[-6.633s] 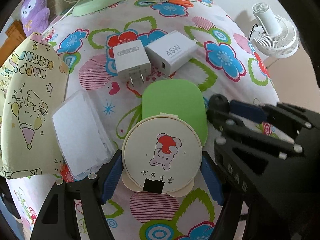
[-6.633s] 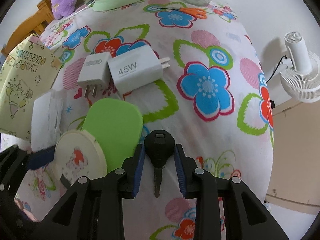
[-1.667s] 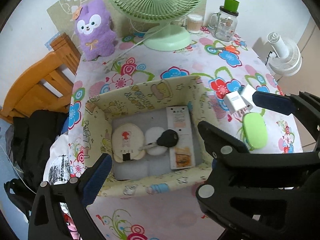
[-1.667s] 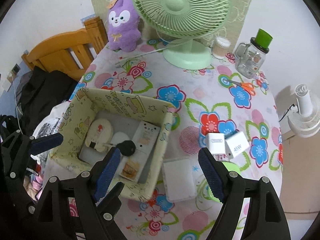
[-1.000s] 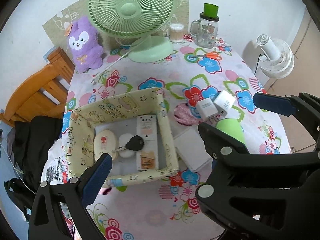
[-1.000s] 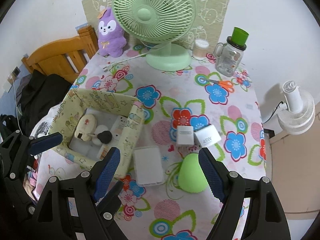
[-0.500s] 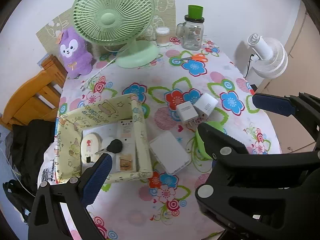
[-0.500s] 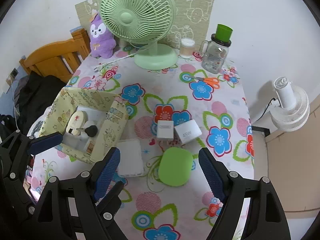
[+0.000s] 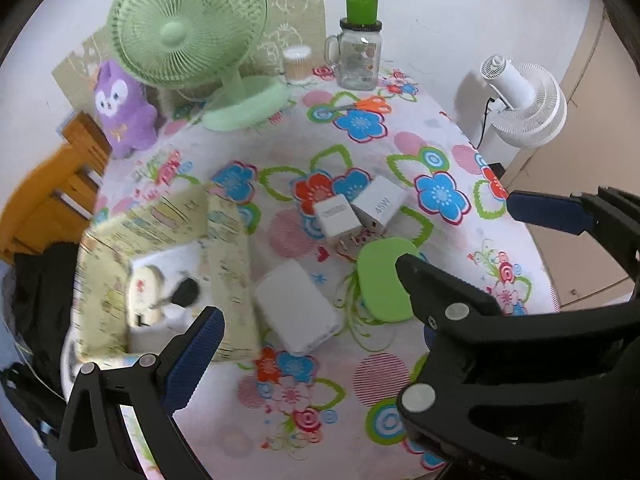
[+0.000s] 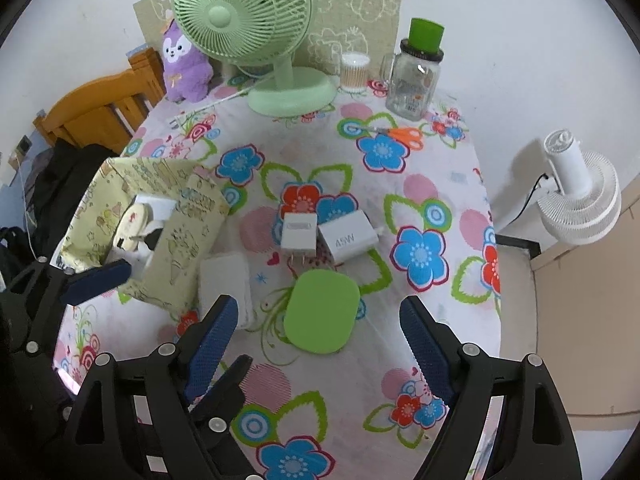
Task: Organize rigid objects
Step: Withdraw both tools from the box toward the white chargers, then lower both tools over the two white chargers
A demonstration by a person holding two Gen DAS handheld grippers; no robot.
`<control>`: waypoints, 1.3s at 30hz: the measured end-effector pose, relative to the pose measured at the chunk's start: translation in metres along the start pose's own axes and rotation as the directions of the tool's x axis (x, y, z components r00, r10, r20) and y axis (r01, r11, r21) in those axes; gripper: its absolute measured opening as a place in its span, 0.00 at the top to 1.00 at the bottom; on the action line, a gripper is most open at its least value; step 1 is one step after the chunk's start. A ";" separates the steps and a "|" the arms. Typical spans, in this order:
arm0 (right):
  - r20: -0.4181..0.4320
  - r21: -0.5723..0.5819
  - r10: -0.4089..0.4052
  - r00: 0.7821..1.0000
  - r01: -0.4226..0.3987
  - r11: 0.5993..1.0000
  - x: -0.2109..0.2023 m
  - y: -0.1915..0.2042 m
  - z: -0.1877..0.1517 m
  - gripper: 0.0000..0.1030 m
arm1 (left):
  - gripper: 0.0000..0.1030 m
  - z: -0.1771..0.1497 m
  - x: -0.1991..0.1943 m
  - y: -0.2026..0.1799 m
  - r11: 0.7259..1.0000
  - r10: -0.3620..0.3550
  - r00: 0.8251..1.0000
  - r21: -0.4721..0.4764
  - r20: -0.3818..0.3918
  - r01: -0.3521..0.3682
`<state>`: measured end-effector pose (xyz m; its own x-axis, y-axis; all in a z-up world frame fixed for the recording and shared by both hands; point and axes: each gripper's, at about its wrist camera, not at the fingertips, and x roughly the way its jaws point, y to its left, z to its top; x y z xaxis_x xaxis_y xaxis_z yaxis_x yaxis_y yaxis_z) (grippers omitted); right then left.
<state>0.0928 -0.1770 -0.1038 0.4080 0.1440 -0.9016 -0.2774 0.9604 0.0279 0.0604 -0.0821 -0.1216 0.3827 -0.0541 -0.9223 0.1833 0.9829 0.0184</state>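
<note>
Both claws, left (image 9: 304, 312) and right (image 10: 320, 328), hang open and empty over the green case (image 10: 322, 312), your likely next grab for the box (image 10: 188, 236).

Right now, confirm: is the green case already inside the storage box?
No. The green case lies on the floral tablecloth, outside the storage box.
</note>
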 end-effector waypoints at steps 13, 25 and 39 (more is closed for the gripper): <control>-0.049 -0.042 0.026 0.998 -0.028 0.999 0.042 -0.018 -0.015 0.17 | 0.02 -0.019 0.040 -0.014 0.998 0.000 1.000 -0.068 -0.027 -0.002; -0.078 -0.052 0.040 0.996 -0.044 0.998 0.074 -0.033 -0.013 0.17 | 0.02 -0.013 0.070 -0.017 0.991 0.004 0.998 -0.133 -0.062 -0.012; -0.076 -0.047 0.068 0.995 -0.072 0.996 0.112 -0.056 0.015 0.17 | 0.02 0.022 0.103 -0.017 0.995 0.017 0.995 -0.101 -0.099 -0.027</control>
<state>0.1672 -0.2107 -0.1999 0.3206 0.1904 -0.9279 -0.3461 0.9354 0.0723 0.1167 -0.1084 -0.2084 0.2938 -0.0197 -0.9557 0.0804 0.9968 0.0041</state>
